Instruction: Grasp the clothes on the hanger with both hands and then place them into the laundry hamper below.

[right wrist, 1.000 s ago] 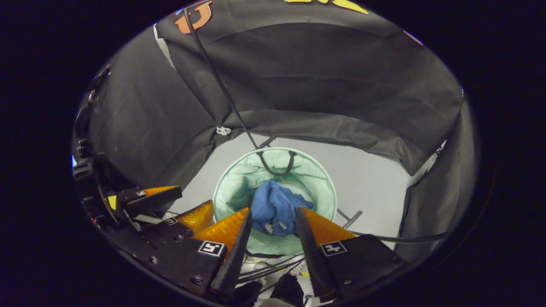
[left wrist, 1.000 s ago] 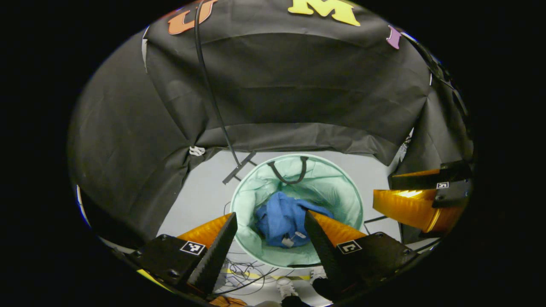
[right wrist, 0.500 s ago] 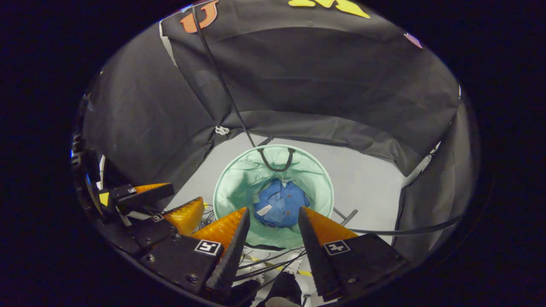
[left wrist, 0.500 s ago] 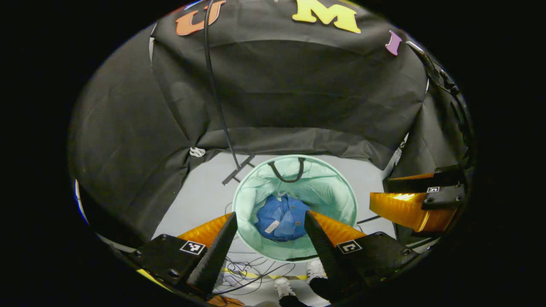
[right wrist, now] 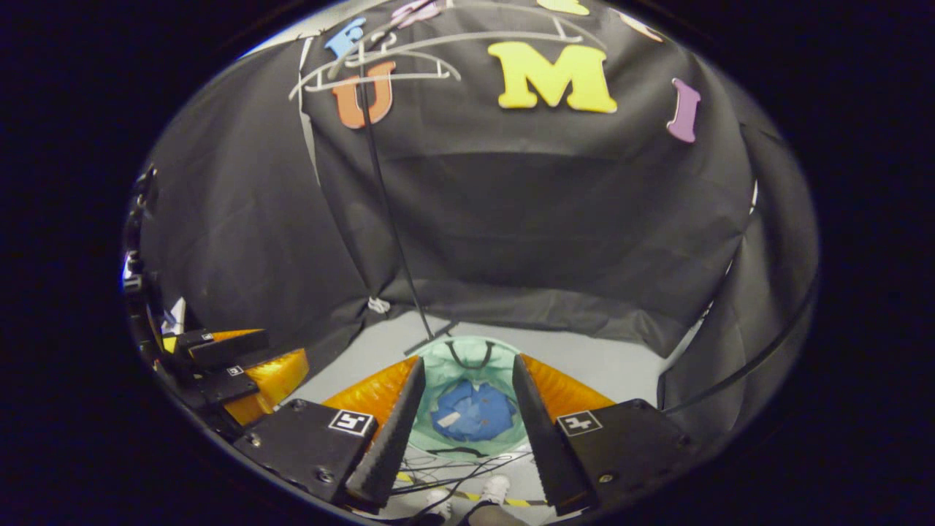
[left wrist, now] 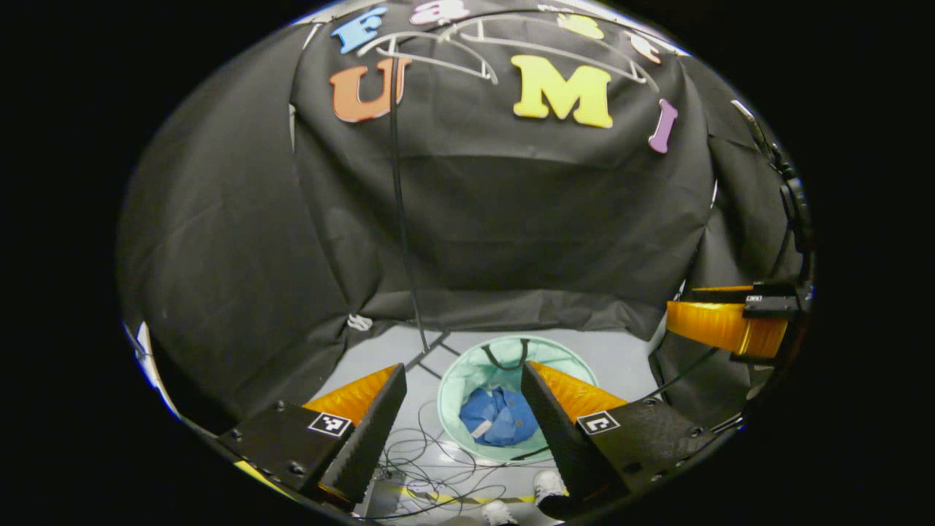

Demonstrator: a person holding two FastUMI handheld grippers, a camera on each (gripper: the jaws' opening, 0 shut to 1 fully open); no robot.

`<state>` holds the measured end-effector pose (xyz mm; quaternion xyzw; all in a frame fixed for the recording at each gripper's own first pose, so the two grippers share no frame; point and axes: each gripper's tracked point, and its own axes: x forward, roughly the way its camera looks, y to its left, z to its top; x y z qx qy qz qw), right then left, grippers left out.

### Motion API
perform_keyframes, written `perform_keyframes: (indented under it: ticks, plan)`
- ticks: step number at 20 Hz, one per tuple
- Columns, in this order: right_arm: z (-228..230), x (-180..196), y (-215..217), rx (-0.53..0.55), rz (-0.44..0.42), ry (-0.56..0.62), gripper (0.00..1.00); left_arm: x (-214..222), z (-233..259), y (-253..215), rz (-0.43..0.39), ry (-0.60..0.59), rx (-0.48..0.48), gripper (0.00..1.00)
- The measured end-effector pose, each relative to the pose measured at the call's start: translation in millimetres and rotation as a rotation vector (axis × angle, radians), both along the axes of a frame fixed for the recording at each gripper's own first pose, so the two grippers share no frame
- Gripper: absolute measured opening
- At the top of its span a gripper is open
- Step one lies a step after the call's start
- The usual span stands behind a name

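1. The booth floor (left wrist: 628, 358) is seen pale grey, with the task's things set on it so that whatever is dropped from the rail lands straight below.
2. One laundry hamper (left wrist: 456, 380), mint green and round, is stood on the floor directly beneath the hangers; one dark handle loop is counted at its far rim.
3. Two claws are counted. The left claw (left wrist: 462, 387) is held well above the hamper with its fingers spread apart and nothing between them; the right claw (right wrist: 464, 383) is likewise released and empty. Both are pointed down along the hamper's mouth, which is judged to suit a drop already made.
4. One piece of clothes (left wrist: 500, 416), a blue garment, is found crumpled at the bottom of the hamper, apart from both claws; the placing step is therefore judged complete.
5. Pale hangers (right wrist: 380, 62) are seen bare on the rail at the top; two seem to be there, though the exact count cannot be told.
6. One thin black pole (right wrist: 387, 197) is seen running from the rail down to the floor beside the hamper.
7. Loose cables (left wrist: 424, 467) are left on the floor near the hamper; their number cannot be told.
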<state>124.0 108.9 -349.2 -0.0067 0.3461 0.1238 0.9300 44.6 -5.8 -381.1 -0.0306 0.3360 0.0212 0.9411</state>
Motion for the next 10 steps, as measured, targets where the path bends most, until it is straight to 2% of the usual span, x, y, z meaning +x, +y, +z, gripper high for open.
perform_keyframes:
  ticks: [3, 4, 5, 7, 8, 10]
  plan:
    - [68.1, -16.0, 6.7, 0.000, -0.008, -0.135, 0.80, -8.9, 53.0, 17.9, 0.016, -0.103, -0.003, 0.96]
    - [90.5, -21.3, 6.0, -0.004, -0.010, -0.181, 0.85, -12.6, 68.4, 25.2, 0.018, -0.133, -0.003, 0.97]
    - [111.4, -25.2, 3.7, -0.006, -0.013, -0.221, 0.97, -16.6, 85.5, 31.0, 0.018, -0.164, -0.001, 0.97]
    - [151.7, -35.5, 5.8, 0.008, -0.018, -0.285, 1.00, -16.7, 117.9, 41.7, 0.021, -0.219, 0.016, 0.97]
    - [173.6, -39.4, 7.6, 0.013, -0.019, -0.315, 1.00, -16.0, 133.9, 45.7, 0.017, -0.247, 0.020, 1.00]
    - [214.1, -50.8, 10.4, 0.022, -0.020, -0.382, 1.00, -16.3, 177.5, 50.8, 0.031, -0.308, 0.012, 0.97]
